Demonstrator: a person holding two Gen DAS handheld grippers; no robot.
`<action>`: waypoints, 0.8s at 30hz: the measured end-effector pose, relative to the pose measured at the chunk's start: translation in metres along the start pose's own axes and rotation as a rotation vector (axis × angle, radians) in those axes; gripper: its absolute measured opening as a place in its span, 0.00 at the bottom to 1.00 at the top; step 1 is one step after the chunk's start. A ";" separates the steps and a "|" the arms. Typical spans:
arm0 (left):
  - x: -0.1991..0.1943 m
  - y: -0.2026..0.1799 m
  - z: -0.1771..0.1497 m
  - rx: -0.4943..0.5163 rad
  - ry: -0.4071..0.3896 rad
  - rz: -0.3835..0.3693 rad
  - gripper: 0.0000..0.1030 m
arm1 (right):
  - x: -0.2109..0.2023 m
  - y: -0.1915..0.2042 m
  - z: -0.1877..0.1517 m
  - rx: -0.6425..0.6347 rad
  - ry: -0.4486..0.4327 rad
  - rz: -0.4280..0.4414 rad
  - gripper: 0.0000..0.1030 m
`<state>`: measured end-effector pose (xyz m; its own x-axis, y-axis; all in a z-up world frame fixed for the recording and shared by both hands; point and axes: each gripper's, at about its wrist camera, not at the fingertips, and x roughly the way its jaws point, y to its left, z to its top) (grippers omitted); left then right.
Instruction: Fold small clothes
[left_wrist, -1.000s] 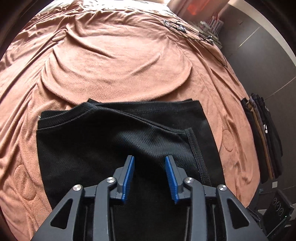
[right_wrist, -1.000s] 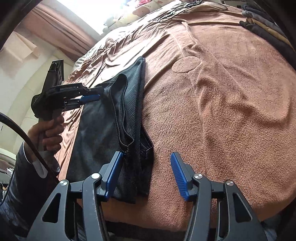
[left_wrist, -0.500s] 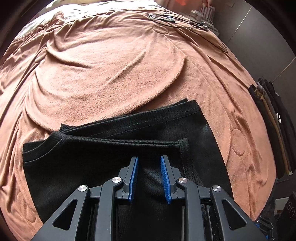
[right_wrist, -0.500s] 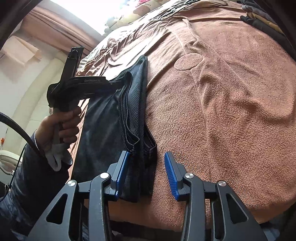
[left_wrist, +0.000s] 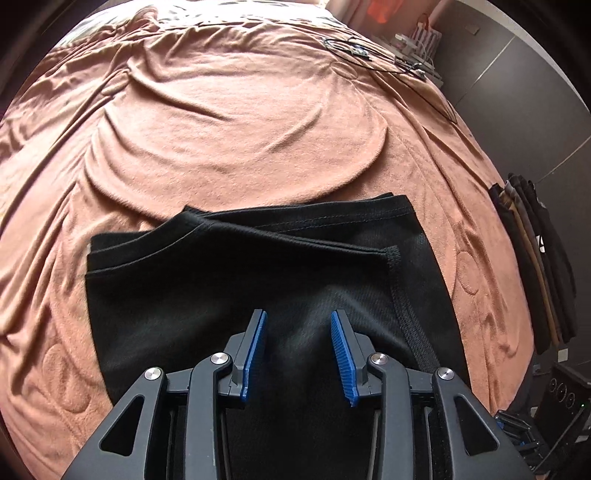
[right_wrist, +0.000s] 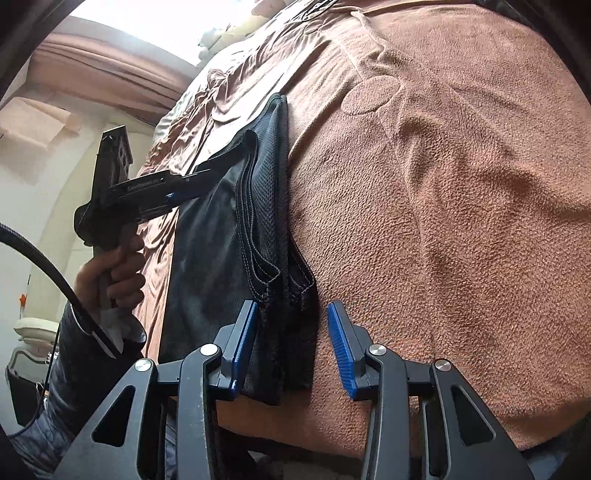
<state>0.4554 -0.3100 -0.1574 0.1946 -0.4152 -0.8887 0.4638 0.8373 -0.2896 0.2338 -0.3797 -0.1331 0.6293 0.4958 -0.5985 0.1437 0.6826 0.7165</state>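
Observation:
A black mesh garment (left_wrist: 236, 295) lies folded in layers on a brown bedspread (left_wrist: 236, 122). My left gripper (left_wrist: 298, 354) is open and hovers just over the garment's near middle, holding nothing. In the right wrist view the same garment (right_wrist: 240, 229) runs away from me with its stacked hems near the bed edge. My right gripper (right_wrist: 291, 345) is open, its jaws on either side of the garment's near corner, not closed on it. The left gripper (right_wrist: 192, 181) also shows there, held by a hand over the cloth.
A stack of folded dark and tan clothes (left_wrist: 535, 266) sits at the bed's right edge. Cables and glasses (left_wrist: 354, 48) lie at the far side. A black box (left_wrist: 561, 395) stands off the bed at lower right. Bedspread is wrinkled.
My left gripper narrowed, then opened wide again and drew back slightly over the garment. My right gripper moved left so its jaws straddle the garment's corner, slightly narrower than before.

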 end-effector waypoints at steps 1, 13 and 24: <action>-0.004 0.006 -0.004 -0.013 -0.001 -0.002 0.37 | 0.002 0.000 0.000 0.003 0.003 -0.002 0.36; -0.044 0.062 -0.066 -0.125 -0.008 -0.015 0.37 | 0.013 0.001 -0.001 0.038 -0.003 -0.023 0.18; -0.062 0.090 -0.129 -0.191 0.045 -0.087 0.37 | 0.011 0.008 -0.013 0.049 -0.032 -0.044 0.15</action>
<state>0.3735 -0.1631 -0.1737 0.1202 -0.4766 -0.8709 0.3042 0.8527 -0.4246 0.2324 -0.3619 -0.1388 0.6458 0.4477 -0.6185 0.2086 0.6757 0.7070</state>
